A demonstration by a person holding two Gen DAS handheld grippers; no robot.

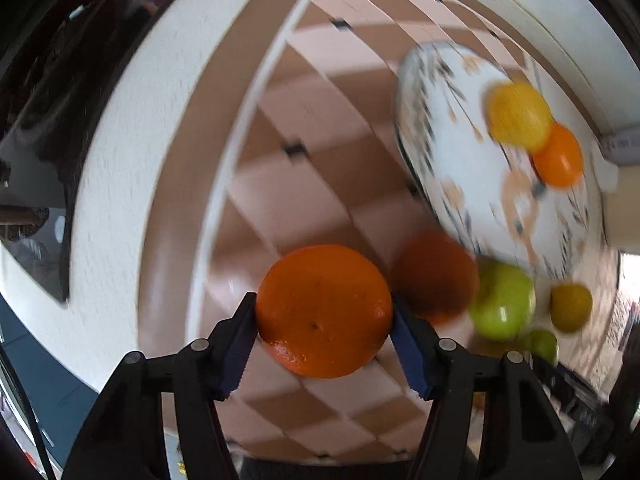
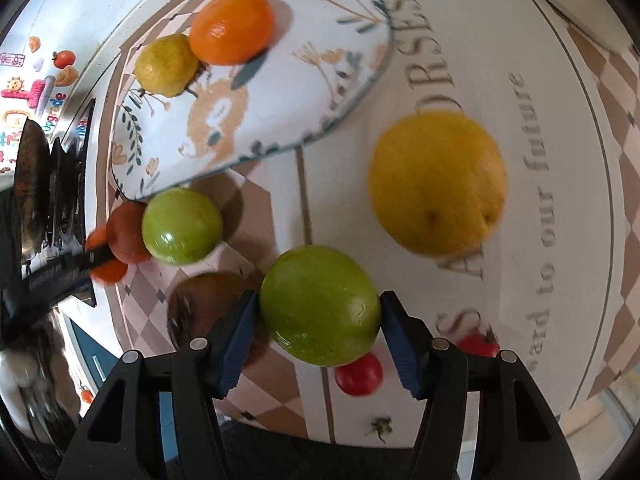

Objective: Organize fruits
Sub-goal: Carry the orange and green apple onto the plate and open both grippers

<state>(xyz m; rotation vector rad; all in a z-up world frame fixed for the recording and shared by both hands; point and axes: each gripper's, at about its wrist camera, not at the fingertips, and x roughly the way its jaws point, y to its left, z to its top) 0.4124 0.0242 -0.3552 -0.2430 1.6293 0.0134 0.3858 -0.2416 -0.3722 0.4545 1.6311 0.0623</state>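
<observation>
Step in hand: both grippers close on 1 fruit each, for transfer to the patterned white oval plate point(image 2: 280, 92) (a judgement from how things lie).
Left gripper point(image 1: 323, 316): it points down at the checked tablecloth point(image 1: 320, 184); the round orange fruit point(image 1: 323, 310) sits between its blue pads, both pads touching the peel, so it reads as grasping the orange.
Right gripper point(image 2: 320, 312): the large green apple point(image 2: 320, 306) fills the gap between its pads; both pads meet the skin, so it reads as clamped on the apple.
Plate: far left in the right wrist view, already carrying 1 small yellow lemon point(image 2: 166, 65) and 1 orange mandarin point(image 2: 232, 26), touching each other at its far end.
Loose fruit: a second green apple point(image 2: 182, 226) just near of the plate, a big yellow citrus point(image 2: 436, 184) to the right, a small red tomato point(image 2: 358, 374) near the apple.
Doing it well: hold each fruit across its widest part, lift straight up (round skins slip), and set it down on the bare near part of the plate.
Risk: a nudge could roll the neighbours.
</observation>
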